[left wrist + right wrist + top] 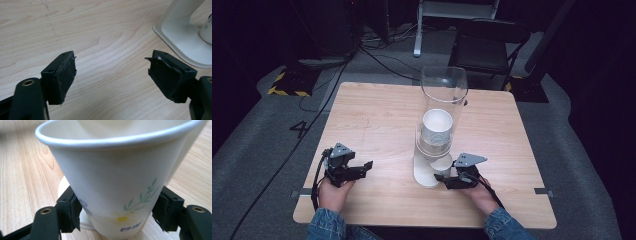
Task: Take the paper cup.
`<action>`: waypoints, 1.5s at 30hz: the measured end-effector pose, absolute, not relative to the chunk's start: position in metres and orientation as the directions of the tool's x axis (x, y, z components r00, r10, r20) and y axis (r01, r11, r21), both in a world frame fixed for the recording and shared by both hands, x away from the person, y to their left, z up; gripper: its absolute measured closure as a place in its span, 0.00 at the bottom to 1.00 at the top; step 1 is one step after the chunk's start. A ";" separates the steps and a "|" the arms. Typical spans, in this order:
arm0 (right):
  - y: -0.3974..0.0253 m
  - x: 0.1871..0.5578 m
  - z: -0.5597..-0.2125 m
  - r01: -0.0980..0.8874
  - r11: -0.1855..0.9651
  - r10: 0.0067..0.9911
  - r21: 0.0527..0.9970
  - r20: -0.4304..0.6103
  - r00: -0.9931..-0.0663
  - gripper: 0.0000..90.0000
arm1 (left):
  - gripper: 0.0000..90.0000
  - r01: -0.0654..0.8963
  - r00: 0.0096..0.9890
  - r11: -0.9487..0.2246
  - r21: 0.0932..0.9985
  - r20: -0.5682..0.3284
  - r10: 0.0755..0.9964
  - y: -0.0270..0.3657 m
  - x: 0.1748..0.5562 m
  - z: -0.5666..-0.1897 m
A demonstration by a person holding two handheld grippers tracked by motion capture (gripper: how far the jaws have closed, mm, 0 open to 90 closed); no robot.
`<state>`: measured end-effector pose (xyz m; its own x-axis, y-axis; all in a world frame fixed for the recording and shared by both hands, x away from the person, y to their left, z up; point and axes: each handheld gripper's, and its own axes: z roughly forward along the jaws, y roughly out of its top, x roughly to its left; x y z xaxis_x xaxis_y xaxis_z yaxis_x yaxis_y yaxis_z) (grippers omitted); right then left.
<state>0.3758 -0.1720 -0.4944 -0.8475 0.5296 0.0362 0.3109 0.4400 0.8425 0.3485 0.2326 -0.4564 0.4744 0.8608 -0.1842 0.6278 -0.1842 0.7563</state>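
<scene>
A clear tube dispenser [444,95] on a white base [423,175] stands mid-table and holds a stack of white paper cups [437,129]. The lowest cup [443,163] pokes out under the tube. My right gripper [440,176] reaches it from the right. In the right gripper view the flower-printed cup [112,177] sits between the jaws, both pads [75,213] against its lower wall, so that gripper [116,214] is shut on it. My left gripper [369,164] rests at the table's front left, open [111,67] over bare wood, with the dispenser base [180,32] off to its right.
The wooden table [377,115] stands on grey carpet. A dark folding chair [487,50] and loose cables [377,57] lie beyond its far edge. Yellow-black tape [287,86] marks the floor at the back left.
</scene>
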 end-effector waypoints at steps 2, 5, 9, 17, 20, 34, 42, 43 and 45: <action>-0.174 0.375 -0.494 0.312 0.439 0.532 0.843 0.036 -0.846 0.36 | 0.24 0.629 0.476 -0.181 0.756 -0.190 0.859 0.232 0.350 -0.457; -0.180 0.370 -0.491 0.310 0.442 0.540 0.842 0.026 -0.841 0.36 | 0.24 0.636 0.465 -0.167 0.754 -0.201 0.862 0.231 0.357 -0.458; -0.189 0.367 -0.488 0.312 0.436 0.546 0.844 0.028 -0.837 0.36 | 0.24 0.638 0.456 -0.151 0.755 -0.212 0.864 0.231 0.362 -0.458; -0.200 0.360 -0.480 0.298 0.429 0.544 0.853 0.019 -0.839 0.36 | 0.25 0.638 0.449 -0.142 0.756 -0.216 0.867 0.231 0.367 -0.457; -0.202 0.359 -0.476 0.292 0.433 0.541 0.853 0.013 -0.841 0.36 | 0.25 0.640 0.448 -0.142 0.755 -0.216 0.867 0.231 0.367 -0.458; -0.235 0.366 -0.452 0.328 0.305 0.622 0.894 0.074 -0.780 0.36 | 0.24 0.633 0.436 -0.114 0.766 -0.231 0.870 0.233 0.365 -0.458; -0.251 0.375 -0.442 0.314 0.285 0.687 0.906 0.035 -0.725 0.36 | 0.24 0.646 0.410 -0.104 0.756 -0.229 0.883 0.238 0.360 -0.458; -0.253 0.377 -0.441 0.311 0.285 0.698 0.907 0.026 -0.715 0.36 | 0.24 0.645 0.410 -0.108 0.756 -0.225 0.884 0.239 0.359 -0.458; -0.259 0.381 -0.440 0.322 0.279 0.720 0.905 0.025 -0.694 0.36 | 0.24 0.650 0.405 -0.108 0.752 -0.222 0.887 0.240 0.358 -0.458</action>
